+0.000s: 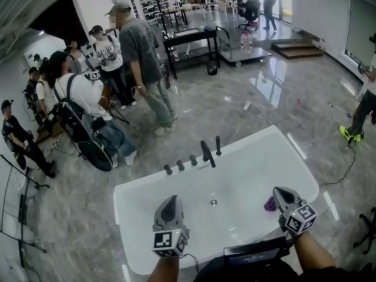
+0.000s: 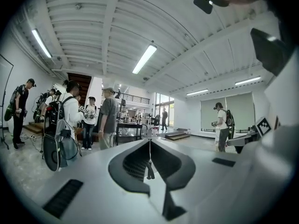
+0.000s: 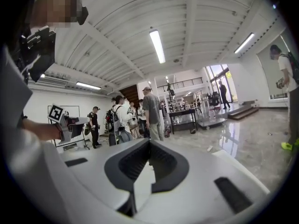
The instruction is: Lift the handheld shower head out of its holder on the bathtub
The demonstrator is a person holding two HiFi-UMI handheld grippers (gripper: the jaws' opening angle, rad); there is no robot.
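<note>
On the far rim of the white bathtub (image 1: 276, 138) stands a row of black fittings. Three are small knobs (image 1: 180, 165). Beside them are a long slanted black piece, which I take for the handheld shower head (image 1: 207, 153), and a short upright post (image 1: 218, 144). My left gripper (image 1: 171, 200) and right gripper (image 1: 278, 190) hover over the near part of the tub, both well short of the fittings. Each points level toward the far rim. The left gripper (image 2: 149, 146) has its jaws together with nothing in them. The right gripper (image 3: 149, 143) is also shut and empty.
The tub's drain (image 1: 213, 202) lies between the grippers. A small purple thing (image 1: 269, 204) shows beside the right gripper. Several people (image 1: 141, 63) stand on the marble floor beyond the tub at the left, and another person (image 1: 358, 119) stands at the right. A black cable (image 1: 346, 169) runs across the floor.
</note>
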